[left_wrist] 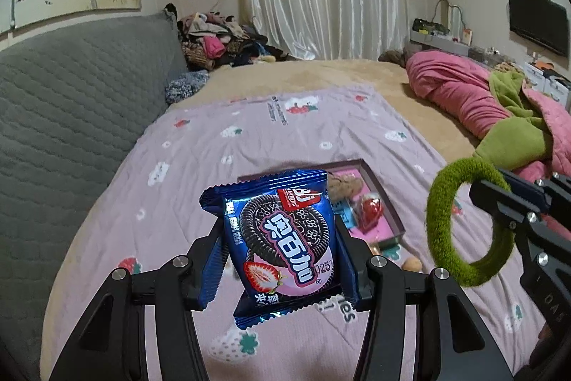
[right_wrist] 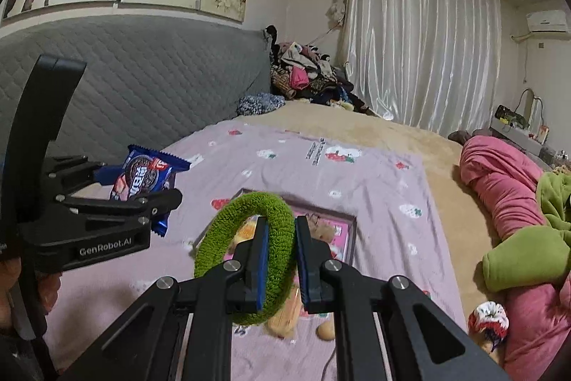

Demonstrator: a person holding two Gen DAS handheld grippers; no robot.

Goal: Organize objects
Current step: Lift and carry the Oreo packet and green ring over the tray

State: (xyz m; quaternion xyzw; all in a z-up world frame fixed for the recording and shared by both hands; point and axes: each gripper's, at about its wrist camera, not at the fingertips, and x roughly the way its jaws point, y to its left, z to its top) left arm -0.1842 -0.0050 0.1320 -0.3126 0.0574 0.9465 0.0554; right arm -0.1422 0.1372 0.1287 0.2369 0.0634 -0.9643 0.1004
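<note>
My left gripper [left_wrist: 280, 238] is clamped on a blue cookie packet [left_wrist: 282, 245], its two fingers pressing the packet's sides so it stands upright in the air above the lilac strawberry-print sheet [left_wrist: 249, 138]. From the right wrist camera the same packet [right_wrist: 142, 179] shows at the left, pinched in the left gripper [right_wrist: 157, 195], which is held up beside my right one.

My right gripper [right_wrist: 280, 256] is closed on a fuzzy green hair ring [right_wrist: 249, 231]; the blue pads squeeze one side of the loop and the rest of the ring sticks out up and to the left of the fingers. In the left wrist view that ring [left_wrist: 442, 224] hangs at the right, held by the right gripper [left_wrist: 506, 202].

Below and ahead of both tools lies a shallow box [left_wrist: 378, 188] with a dark rim and pink inside, resting on the sheet. It holds a small plush toy [left_wrist: 342, 186], a red shiny item [left_wrist: 371, 211] and other bits I cannot make out. On the sheet, just in front of the box, sits a small tan round object [right_wrist: 326, 331]. A pink and green quilt [right_wrist: 514, 220] is bundled on the right side of the bed, and a grey padded headboard [left_wrist: 78, 102] runs along the left
</note>
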